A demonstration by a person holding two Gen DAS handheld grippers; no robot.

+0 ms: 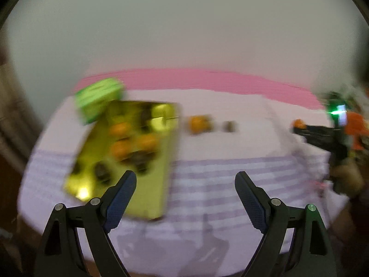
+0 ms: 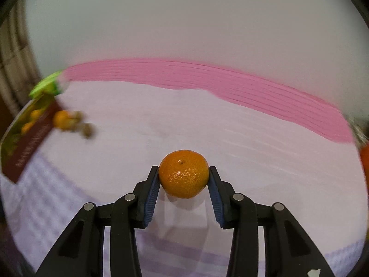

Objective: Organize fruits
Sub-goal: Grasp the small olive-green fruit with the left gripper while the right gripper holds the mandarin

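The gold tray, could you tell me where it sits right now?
In the left wrist view the gold tray lies left of centre on the cloth, beside a green box.

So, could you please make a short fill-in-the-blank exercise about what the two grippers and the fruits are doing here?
1. The right gripper is shut on an ___.
2. The left gripper is ___ and holds nothing.
3. Several oranges already lie on the ___ tray.
4. The cloth under the fruit has ___ stripes.

Missing words: orange; open; gold; purple
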